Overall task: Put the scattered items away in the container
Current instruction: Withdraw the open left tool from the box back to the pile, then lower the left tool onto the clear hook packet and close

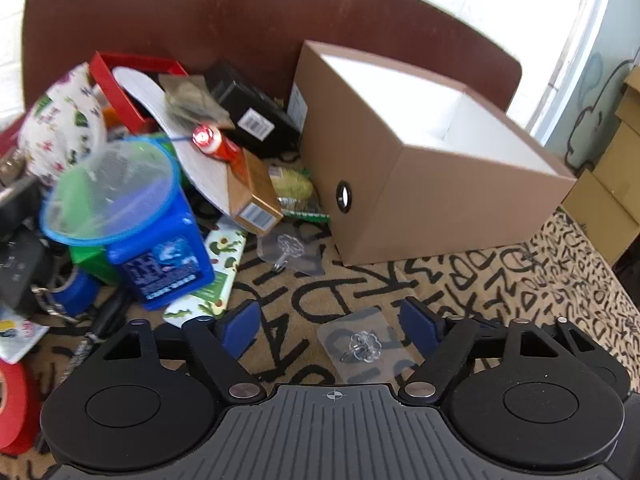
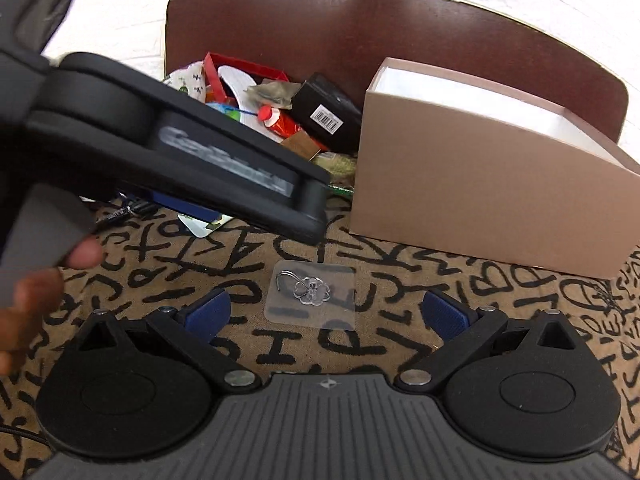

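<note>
Task barely begun: brown box [image 1: 424, 168] at the patterned cloth's [image 2: 168, 264] far edge looks empty, clutter pile [image 1: 132, 168] untouched beside it, left gripper [image 1: 332, 324] and right gripper [image 2: 324, 312] both spread, empty, nearest a clear adhesive hook [image 2: 310, 294].

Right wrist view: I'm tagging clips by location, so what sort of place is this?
Probably a home room or storeroom, not a lab. A letter-print cloth covers the surface, household odds and ends pile beside a brown box, and stacked cardboard cartons stand by a painted wall.
</note>
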Action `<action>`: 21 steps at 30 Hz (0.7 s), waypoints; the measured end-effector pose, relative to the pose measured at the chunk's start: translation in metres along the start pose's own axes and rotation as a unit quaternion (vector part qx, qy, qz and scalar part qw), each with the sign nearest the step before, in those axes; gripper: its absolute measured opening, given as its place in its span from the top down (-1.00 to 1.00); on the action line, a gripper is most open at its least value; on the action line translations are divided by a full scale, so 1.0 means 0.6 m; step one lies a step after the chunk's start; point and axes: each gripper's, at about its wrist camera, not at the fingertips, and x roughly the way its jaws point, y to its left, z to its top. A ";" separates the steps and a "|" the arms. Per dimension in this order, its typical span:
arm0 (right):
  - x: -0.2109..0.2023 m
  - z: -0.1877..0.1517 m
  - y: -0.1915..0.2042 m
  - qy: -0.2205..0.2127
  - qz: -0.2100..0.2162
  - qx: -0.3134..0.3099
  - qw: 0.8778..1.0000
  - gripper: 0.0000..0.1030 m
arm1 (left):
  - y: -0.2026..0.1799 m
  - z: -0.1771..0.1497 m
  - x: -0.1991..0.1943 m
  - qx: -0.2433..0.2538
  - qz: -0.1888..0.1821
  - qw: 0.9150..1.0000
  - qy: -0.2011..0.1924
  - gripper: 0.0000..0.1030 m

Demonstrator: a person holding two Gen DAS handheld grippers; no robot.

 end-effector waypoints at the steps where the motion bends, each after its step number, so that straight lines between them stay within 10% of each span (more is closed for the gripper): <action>1: 0.005 -0.001 0.000 0.002 -0.001 0.000 1.000 -0.98 | 0.001 0.001 0.008 -0.003 0.000 1.000 0.003 -0.58; 21: 0.039 -0.002 -0.011 0.018 0.041 0.028 0.999 -0.39 | 0.029 0.049 0.100 -0.048 0.017 0.999 0.016 -0.11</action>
